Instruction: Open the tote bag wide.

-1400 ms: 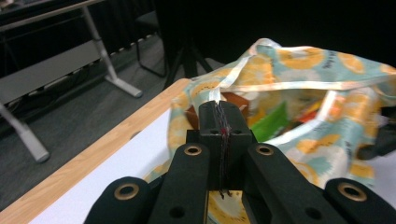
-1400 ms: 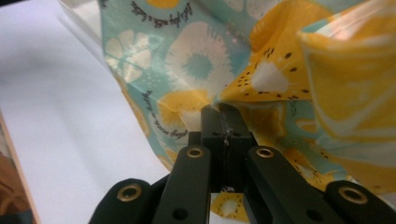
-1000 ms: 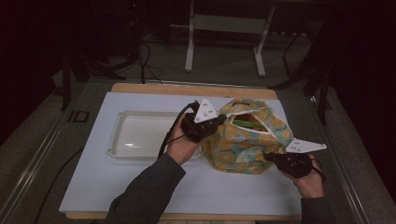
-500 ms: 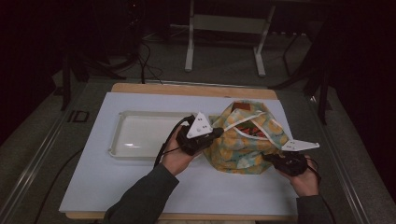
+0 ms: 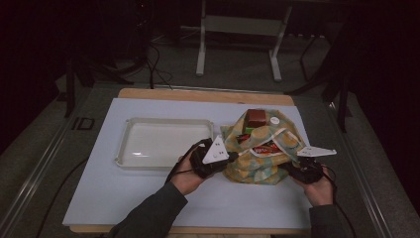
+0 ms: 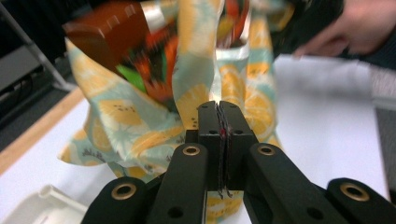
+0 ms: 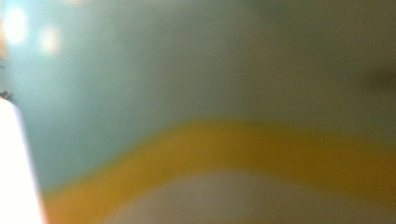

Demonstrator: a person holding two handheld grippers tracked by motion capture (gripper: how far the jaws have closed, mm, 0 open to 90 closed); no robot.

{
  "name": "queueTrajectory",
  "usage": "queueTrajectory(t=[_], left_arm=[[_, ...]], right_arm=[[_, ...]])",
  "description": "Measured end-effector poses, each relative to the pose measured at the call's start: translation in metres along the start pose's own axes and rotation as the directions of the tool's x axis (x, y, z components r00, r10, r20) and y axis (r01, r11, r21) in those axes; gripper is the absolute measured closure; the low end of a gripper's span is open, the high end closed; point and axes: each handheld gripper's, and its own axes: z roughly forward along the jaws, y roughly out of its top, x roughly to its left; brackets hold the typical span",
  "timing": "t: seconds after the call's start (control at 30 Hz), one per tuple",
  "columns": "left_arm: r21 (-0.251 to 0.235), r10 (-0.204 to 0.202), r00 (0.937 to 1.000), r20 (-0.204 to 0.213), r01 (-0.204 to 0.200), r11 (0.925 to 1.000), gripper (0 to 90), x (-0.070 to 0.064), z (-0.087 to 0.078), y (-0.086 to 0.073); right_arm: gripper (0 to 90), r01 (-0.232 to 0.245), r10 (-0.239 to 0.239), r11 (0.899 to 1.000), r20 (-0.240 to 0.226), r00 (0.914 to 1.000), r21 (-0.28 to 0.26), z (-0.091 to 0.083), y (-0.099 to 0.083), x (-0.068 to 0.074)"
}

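Nearest the person, the left tongs (image 6: pixel 219 140) are clamped together on a thin edge of the citrus-print bag (image 5: pixel 260 153), at its left side. The right tongs (image 5: pixel 297 171) press against the bag's right side; whether they are apart or together cannot be told. The bag sits right of centre on the counter (image 5: pixel 148 193), gaping, with snack packets (image 5: pixel 265 147) and a brown box (image 5: pixel 256 118) showing. The step looks like spreading its mouth; next, one pair of tongs must free itself to lift an item toward the clear tray (image 5: pixel 129 159), beyond and to the left
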Motion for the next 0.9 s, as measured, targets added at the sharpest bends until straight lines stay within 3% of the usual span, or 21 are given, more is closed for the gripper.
queueTrajectory(t=[0.03,0.1,0.13,0.27,0.4,0.5,0.57,0.73,0.77,0.9], left_arm=[[0.023,-0.002,1.0,-0.003,0.002,0.9997,88.0,0.001,0.006,-0.003],[0.023,-0.002,1.0,-0.003,0.002,0.9997,88.0,0.001,0.006,-0.003],[0.069,-0.012,0.9999,-0.003,0.012,0.9976,88.1,0.004,0.021,-0.01],[0.14,0.005,0.9995,-0.032,0.0,0.9902,88.2,0.008,0.04,-0.017],[0.184,0.001,0.9983,-0.059,0.01,0.9829,88.3,0.013,0.052,-0.023],[0.191,0.002,0.9981,-0.062,0.01,0.9816,88.3,0.014,0.054,-0.024],[0.238,-0.005,0.995,-0.1,0.028,0.9709,88.3,0.02,0.062,-0.028],[0.264,-0.046,0.9863,-0.159,0.087,0.9607,88.4,0.027,0.066,-0.033],[0.272,-0.066,0.982,-0.177,0.113,0.9555,88.4,0.031,0.067,-0.034],[0.273,-0.087,0.977,-0.195,0.139,0.9518,88.3,0.036,0.068,-0.037]], right_arm=[[89.8,-0.002,0.002,1.0,-0.001,1.0,-0.001,0.0,0.0,0.0],[89.3,0.0,0.0,1.0,-0.003,1.0,0.001,0.0,-0.001,0.0],[89.0,0.005,-0.005,1.0,-0.008,1.0,0.006,-0.002,-0.003,0.0],[88.8,0.0,0.0,1.0,-0.018,0.9998,0.006,-0.006,-0.006,-0.001],[87.3,0.001,-0.001,1.0,-0.027,0.9996,0.002,-0.01,-0.008,-0.003],[86.9,0.003,-0.003,1.0,-0.028,0.9996,0.002,-0.011,-0.009,-0.003],[83.8,0.007,-0.007,1.0,-0.027,0.9996,0.002,-0.016,-0.011,-0.004],[82.2,0.006,-0.006,1.0,-0.016,0.9998,-0.007,-0.023,-0.014,-0.005],[82.1,0.005,-0.005,1.0,-0.017,0.9998,-0.007,-0.025,-0.015,-0.005],[79.6,0.001,-0.001,1.0,-0.005,1.0,-0.018,-0.031,-0.018,-0.007]])
